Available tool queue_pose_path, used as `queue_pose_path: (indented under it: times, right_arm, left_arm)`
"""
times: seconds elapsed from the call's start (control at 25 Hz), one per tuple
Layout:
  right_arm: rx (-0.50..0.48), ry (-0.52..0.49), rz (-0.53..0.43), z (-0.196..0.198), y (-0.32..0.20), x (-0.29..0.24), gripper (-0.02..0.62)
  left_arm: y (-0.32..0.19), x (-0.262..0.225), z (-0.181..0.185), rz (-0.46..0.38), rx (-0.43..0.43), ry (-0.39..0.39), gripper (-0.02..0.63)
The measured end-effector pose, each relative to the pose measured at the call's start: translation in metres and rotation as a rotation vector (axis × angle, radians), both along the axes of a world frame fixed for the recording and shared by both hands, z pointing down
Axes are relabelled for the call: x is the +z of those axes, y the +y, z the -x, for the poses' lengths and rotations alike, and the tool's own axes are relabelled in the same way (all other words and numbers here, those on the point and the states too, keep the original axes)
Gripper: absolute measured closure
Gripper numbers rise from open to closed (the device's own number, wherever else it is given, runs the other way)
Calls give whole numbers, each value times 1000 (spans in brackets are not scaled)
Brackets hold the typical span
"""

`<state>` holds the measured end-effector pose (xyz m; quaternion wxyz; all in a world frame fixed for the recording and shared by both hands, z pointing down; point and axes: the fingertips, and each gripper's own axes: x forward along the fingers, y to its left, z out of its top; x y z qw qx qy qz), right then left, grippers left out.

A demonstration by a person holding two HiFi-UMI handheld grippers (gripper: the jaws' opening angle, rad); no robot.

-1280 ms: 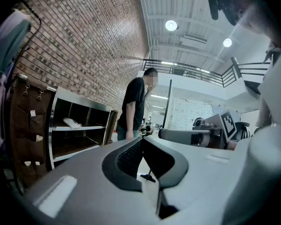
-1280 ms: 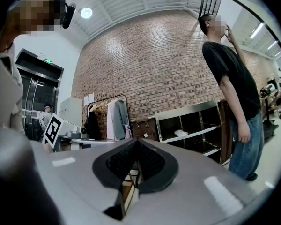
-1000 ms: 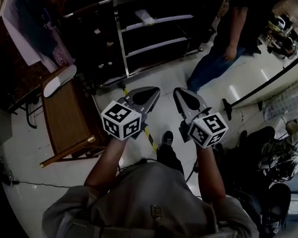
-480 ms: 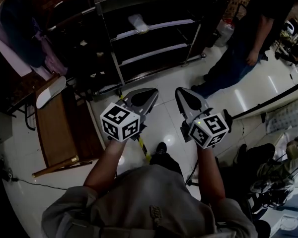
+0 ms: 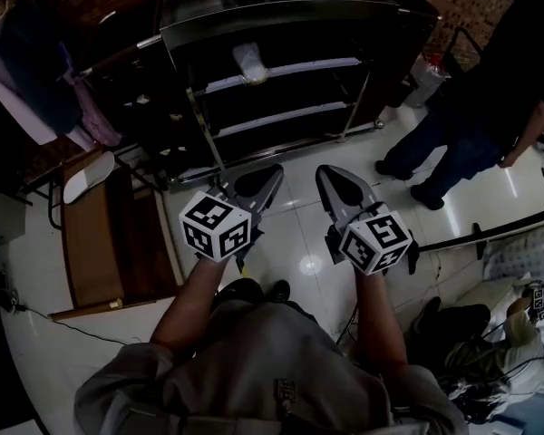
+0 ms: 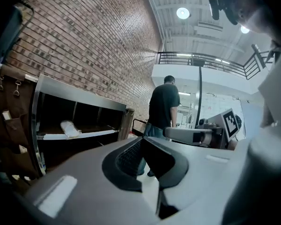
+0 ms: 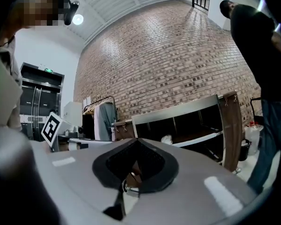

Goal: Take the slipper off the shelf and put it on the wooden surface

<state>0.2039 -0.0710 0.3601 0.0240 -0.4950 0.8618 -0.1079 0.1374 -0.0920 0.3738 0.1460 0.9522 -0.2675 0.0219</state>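
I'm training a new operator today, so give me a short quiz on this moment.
1. True or false: a gripper holds the slipper on the shelf.
2. Which is nearer the wooden surface, the left gripper or the right gripper?
3. Both grippers' jaws are: A wide apart; B together, empty; C on the slipper.
Key: 1 false, it lies untouched on the shelf; 2 left gripper; 3 B.

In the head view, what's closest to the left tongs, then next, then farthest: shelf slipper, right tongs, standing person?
1. Right tongs, just beside, on the right.
2. Slipper, ahead on the shelf.
3. Standing person, far right.
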Motion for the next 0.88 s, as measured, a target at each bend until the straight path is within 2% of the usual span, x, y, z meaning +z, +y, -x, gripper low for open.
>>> queue_pose_path:
  times: [0.36, 0.68, 0.88]
  right_arm:
    - [-33, 12, 8, -16, -74, 9, 595]
    - [-69, 77, 27, -18, -180, 14, 595]
    - [-83, 115, 59, -6, -248, 28, 595]
  left_arm:
    - [-71, 14, -12, 14, -46, 6, 600]
    - [-182, 29, -15, 28, -106, 10, 600]
    - [-248, 43, 1, 47, -150, -11, 600]
